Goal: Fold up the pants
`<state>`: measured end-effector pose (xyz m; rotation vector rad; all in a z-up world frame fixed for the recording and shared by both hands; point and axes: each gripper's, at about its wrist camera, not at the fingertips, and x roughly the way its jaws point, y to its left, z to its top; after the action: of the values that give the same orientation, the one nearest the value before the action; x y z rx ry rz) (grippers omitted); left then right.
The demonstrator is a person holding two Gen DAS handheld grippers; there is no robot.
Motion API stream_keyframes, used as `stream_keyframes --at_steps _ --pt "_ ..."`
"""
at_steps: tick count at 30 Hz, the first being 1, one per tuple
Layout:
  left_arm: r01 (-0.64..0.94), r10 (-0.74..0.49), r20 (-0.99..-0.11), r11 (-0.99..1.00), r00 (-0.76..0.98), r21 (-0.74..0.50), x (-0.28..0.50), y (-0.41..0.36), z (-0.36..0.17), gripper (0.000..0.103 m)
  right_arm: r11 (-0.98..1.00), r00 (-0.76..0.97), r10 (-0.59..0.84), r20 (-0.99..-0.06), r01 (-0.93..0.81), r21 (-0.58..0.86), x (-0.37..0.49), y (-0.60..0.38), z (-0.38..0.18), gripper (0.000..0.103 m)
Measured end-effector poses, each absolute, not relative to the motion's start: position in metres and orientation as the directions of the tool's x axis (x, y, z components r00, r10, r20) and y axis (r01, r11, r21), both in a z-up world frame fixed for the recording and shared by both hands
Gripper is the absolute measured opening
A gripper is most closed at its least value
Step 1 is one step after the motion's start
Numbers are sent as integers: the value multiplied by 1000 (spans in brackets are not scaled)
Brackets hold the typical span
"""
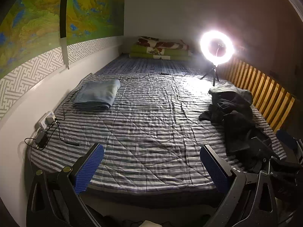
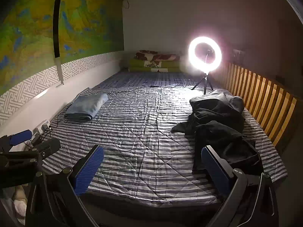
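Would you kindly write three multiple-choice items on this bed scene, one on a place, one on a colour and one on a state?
1. Where does the heap of dark pants lie on the striped bed?
A. by the wooden slat rail
B. on the pillows
C. beside the wall socket

2. What colour is the folded cloth near the wall?
A. red
B. light blue
C. yellow

3. How do the left gripper and right gripper stand?
A. both shut on the pants
B. one shut on the folded cloth
C. both open and empty

Answers:
1. A, since the heap lies along the wooden slat rail, in front of the ring light.
2. B, as the cloth shows pale blue in both views.
3. C, because each pair of blue pads stands wide apart with only bedding between.
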<state>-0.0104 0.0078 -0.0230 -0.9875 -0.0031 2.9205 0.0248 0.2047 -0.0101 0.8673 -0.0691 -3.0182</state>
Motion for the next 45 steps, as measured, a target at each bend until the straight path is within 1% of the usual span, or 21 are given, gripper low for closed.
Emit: stream_keyframes --at_steps 25,45 --pt "-61 54 -640 -998 -766 -12 -71 15 -48 103 -998 -824 5 -567 -42 52 -26 217 -27 102" --pt "-49 46 -647 -999 -761 -15 -136 -4 -62 103 -997 -809 44 -586 -71 22 -92 209 -37 102"
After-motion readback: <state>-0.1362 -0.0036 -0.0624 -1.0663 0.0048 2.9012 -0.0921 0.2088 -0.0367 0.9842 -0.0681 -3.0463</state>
